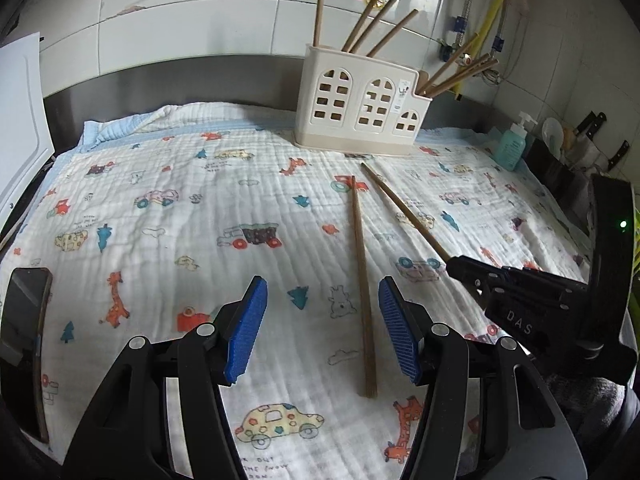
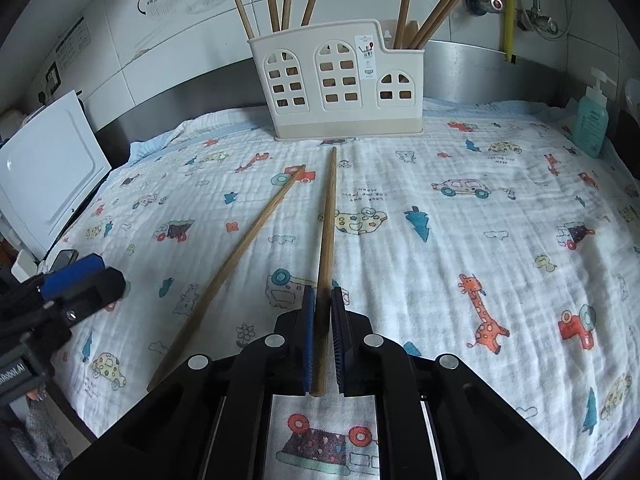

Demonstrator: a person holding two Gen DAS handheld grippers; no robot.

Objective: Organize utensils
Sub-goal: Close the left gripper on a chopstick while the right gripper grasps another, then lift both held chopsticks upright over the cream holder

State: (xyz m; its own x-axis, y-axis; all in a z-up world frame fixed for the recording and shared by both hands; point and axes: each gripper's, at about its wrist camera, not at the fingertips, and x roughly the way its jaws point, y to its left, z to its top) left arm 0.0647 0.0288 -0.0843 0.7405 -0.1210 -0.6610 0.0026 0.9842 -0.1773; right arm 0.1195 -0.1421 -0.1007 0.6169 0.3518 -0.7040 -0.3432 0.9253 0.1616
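Right hand-held gripper (image 2: 323,308): I pinch one chopstick (image 2: 327,216), tip toward the holder (image 2: 336,80) at upper centre.
Left hand-held gripper (image 1: 320,328): released, straddling the other chopstick (image 1: 360,272) to take it.

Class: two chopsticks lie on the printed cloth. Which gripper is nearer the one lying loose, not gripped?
Left. The left gripper is open, its pads on either side of the loose chopstick. The right gripper is shut on the other chopstick alongside.
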